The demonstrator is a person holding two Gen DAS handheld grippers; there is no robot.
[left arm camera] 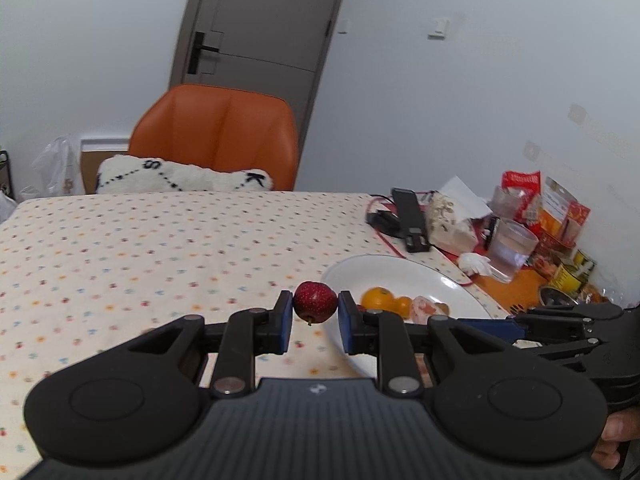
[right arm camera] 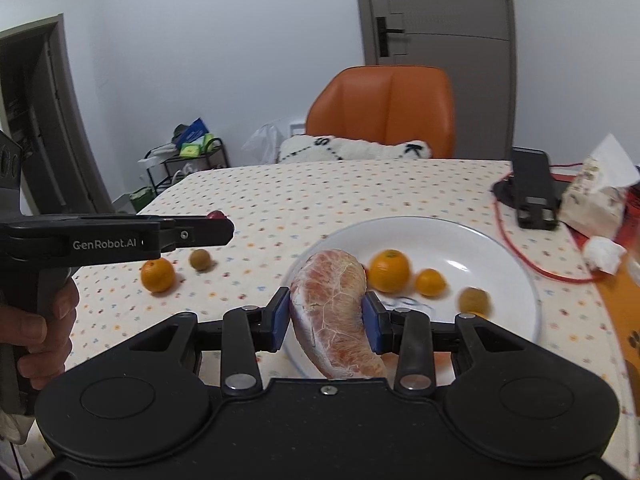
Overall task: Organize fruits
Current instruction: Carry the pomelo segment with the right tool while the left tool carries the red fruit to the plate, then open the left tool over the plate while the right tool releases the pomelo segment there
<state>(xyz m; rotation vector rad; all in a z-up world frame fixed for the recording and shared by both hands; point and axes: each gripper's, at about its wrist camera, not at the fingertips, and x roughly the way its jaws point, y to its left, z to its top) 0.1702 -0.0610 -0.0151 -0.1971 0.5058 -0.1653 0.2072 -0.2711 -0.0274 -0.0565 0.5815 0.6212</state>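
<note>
Red fruit: small, speckled red fruit (left arm camera: pixel 315 302) pinched in the left gripper (left arm camera: pixel 314 312), hanging just short of the white plate (left arm camera: pixel 416 272).
Pomelo segment: clamped in the right gripper (right arm camera: pixel 326 312) at the plate's near edge.
Plate: two oranges (right arm camera: pixel 389 271) and a brown fruit (right arm camera: pixel 474 301) already inside.
Table: one orange (right arm camera: pixel 157 275) and a brown fruit (right arm camera: pixel 199 259) wait on the dotted cloth.
Advice: carry each low over the rim before releasing (round fruit rolls).

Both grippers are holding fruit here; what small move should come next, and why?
Probably lower the right gripper and release the peeled pomelo segment onto the white plate: it already hangs over the near rim, beside the oranges. The left gripper, clamped on the small red fruit, sits just short of the plate.
</note>
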